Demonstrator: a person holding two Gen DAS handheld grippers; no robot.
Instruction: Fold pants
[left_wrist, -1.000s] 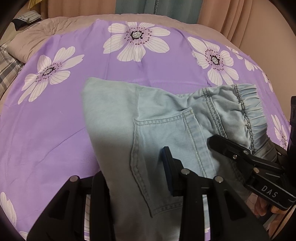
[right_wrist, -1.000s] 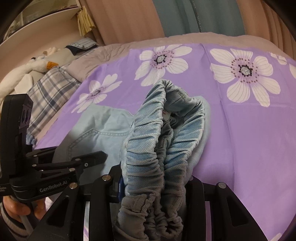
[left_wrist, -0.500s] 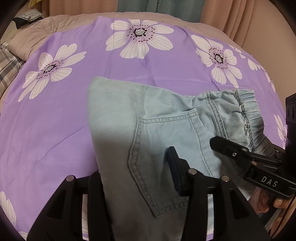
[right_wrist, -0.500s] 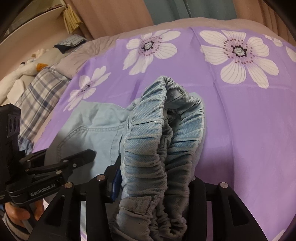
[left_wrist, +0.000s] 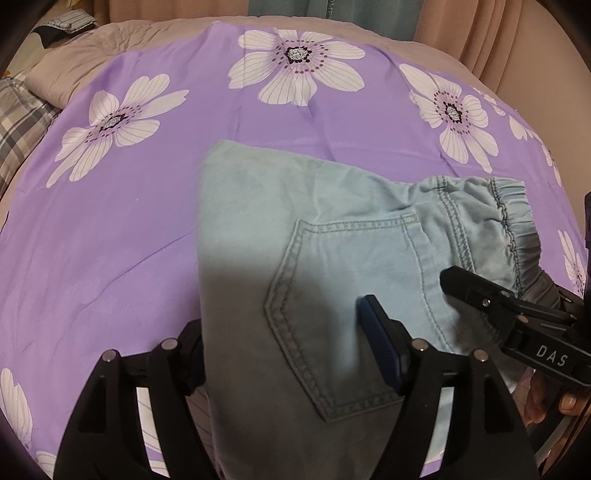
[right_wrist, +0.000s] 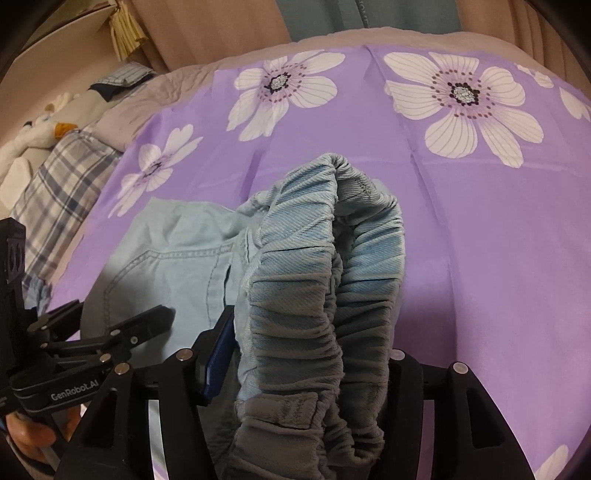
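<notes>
Light blue denim pants (left_wrist: 332, 229) lie folded on the purple flowered bedsheet (left_wrist: 129, 240), back pocket up and elastic waistband (left_wrist: 517, 225) to the right. My left gripper (left_wrist: 282, 321) straddles the near part by the pocket. Its jaws are opening; the blue pad (left_wrist: 380, 343) stands clear of the cloth and the other finger is hidden behind the fold's edge. My right gripper (right_wrist: 314, 343) has the bunched waistband (right_wrist: 325, 280) standing between its fingers. These jaws are opening too, and the blue pad (right_wrist: 218, 354) sits just beside the cloth.
A plaid pillow (right_wrist: 59, 192) and a beige blanket (left_wrist: 74, 62) lie at the bed's left and far side. Curtains (right_wrist: 221, 29) hang behind the bed. A hand (right_wrist: 26, 439) holds the left gripper's handle. Bare sheet stretches beyond the pants.
Both pairs of jaws have spread wider around the pants. The pocket area has slackened and lies flatter. Neither hand has shifted much.
</notes>
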